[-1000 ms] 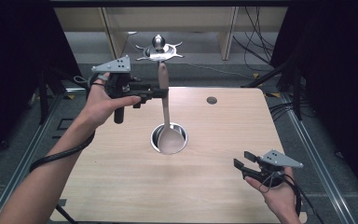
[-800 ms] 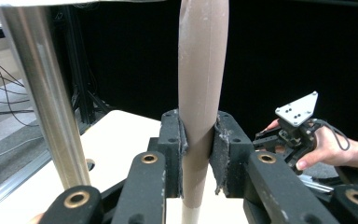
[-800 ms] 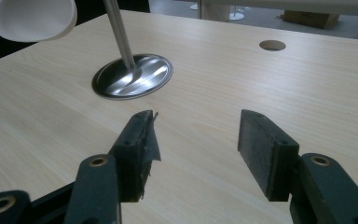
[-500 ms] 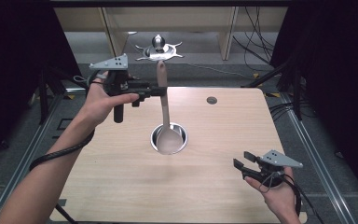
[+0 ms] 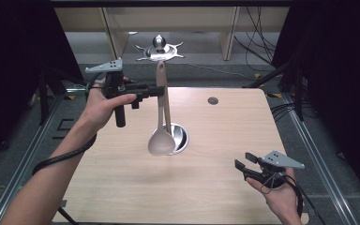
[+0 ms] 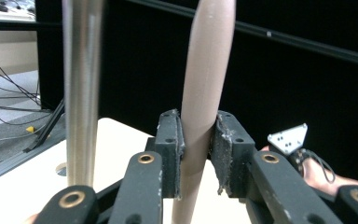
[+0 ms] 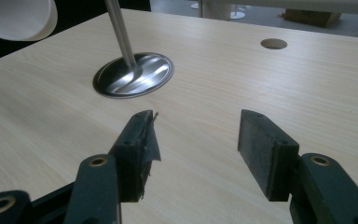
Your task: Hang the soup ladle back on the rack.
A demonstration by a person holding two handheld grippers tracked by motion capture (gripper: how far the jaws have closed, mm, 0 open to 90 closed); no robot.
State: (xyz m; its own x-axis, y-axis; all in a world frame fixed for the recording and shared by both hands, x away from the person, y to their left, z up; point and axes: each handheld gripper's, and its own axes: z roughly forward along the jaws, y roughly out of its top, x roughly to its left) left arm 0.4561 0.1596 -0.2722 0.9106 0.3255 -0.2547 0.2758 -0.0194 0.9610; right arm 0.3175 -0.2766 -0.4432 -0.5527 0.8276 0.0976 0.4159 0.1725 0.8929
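Observation:
A beige plastic spoon (image 5: pixel 161 140) hangs upright over the wooden table (image 5: pixel 122 187), its bowl down, just left of a round metal cup (image 5: pixel 182 136) sunk into the tabletop. My left gripper (image 5: pixel 158 90) is shut on the spoon's handle (image 6: pixel 205 93). Its jaws have just been opening a little, and the handle still sits between the pads (image 6: pixel 173 149). A steel utensil (image 5: pixel 168 117) leans in the cup, and its shaft (image 6: pixel 81 93) rises beside the spoon. My right gripper (image 5: pixel 243 161) rests low at the table's near right, open and holding nothing (image 7: pixel 196 135). From there the cup (image 7: pixel 135 74) and the spoon bowl (image 7: pixel 18 18) lie ahead.
A small round hole (image 5: pixel 213 100) lies in the tabletop at the far right. A chrome stand base (image 5: pixel 159 47) sits on the floor beyond the table's far edge. Cables run along the floor on both sides.
The spoon's bowl has come up out of the metal cup and shifted slightly left. The right hand and its gripper have not moved.

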